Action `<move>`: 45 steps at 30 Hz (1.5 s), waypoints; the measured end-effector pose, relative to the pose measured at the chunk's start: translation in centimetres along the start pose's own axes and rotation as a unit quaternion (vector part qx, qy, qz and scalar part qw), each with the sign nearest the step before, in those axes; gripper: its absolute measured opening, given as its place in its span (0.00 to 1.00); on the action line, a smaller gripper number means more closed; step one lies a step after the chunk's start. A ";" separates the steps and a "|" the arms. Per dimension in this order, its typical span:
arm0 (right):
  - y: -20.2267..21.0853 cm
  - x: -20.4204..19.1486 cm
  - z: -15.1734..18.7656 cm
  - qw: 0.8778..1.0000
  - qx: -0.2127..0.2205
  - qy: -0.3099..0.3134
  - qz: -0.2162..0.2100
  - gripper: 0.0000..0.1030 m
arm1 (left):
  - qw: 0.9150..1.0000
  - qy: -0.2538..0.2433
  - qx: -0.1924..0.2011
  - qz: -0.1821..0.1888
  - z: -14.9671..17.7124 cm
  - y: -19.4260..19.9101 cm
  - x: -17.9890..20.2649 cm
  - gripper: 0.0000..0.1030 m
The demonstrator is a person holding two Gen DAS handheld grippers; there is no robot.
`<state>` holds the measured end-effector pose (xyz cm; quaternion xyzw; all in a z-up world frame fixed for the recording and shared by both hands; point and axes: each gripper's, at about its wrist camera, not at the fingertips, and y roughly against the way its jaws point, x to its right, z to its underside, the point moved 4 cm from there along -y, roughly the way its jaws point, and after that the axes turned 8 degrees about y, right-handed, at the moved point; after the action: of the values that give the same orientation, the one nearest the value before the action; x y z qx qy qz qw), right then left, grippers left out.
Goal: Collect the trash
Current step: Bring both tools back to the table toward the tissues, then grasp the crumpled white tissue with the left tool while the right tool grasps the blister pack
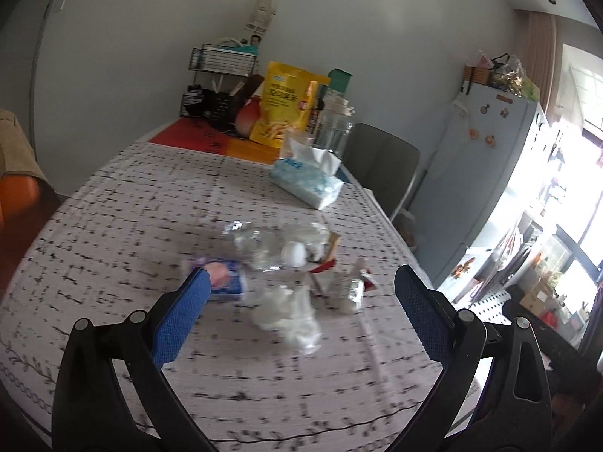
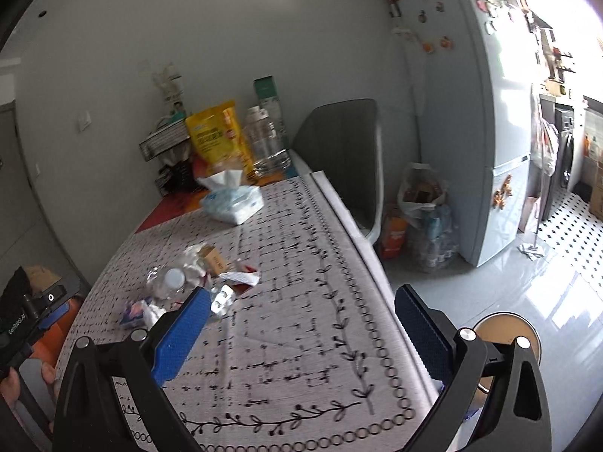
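Observation:
A heap of trash lies mid-table: a crushed clear plastic bottle with a white cap (image 1: 294, 252) (image 2: 171, 278), a crumpled white tissue (image 1: 290, 316), a blue and pink wrapper (image 1: 226, 280) (image 2: 133, 312), a foil wrapper (image 1: 348, 288) (image 2: 223, 299), a small brown carton (image 2: 215, 258) and a red and white wrapper (image 2: 241, 278). My left gripper (image 1: 301, 282) is open and empty, hovering just short of the heap. My right gripper (image 2: 301, 297) is open and empty above the tablecloth, to the right of the heap.
A tissue pack (image 1: 307, 179) (image 2: 233, 203), a yellow snack bag (image 1: 282, 109) and a clear jar (image 2: 265, 143) stand at the table's far end. A grey chair (image 2: 346, 150), full bags (image 2: 426, 214) and a fridge (image 2: 486, 113) are on the right. A round bin (image 2: 505, 333) stands below the table edge.

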<state>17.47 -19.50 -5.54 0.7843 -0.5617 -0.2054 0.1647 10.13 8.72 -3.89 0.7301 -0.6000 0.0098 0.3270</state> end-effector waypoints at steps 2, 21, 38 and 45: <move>-0.3 -0.5 0.2 1.000 -0.003 0.003 -0.009 0.93 | 1.000 0.000 -0.001 -0.009 0.1 0.1 -1.1 0.94; -3.9 -3.8 2.3 0.995 -0.059 0.022 -0.078 0.92 | 0.994 0.053 -0.096 0.003 2.2 -4.1 -7.6 0.83; -6.5 -2.7 3.2 0.991 -0.090 0.024 -0.093 0.87 | 0.987 0.029 -0.157 -0.012 4.6 -11.7 -2.3 0.83; -6.8 -3.1 2.5 0.991 -0.092 0.036 -0.092 0.87 | 0.986 0.010 -0.166 -0.030 5.2 -12.8 -1.8 0.61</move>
<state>20.84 -14.44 -10.62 0.8211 -0.4598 -0.2420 0.2363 19.00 8.54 -14.69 0.6828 -0.5680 -0.0921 0.4502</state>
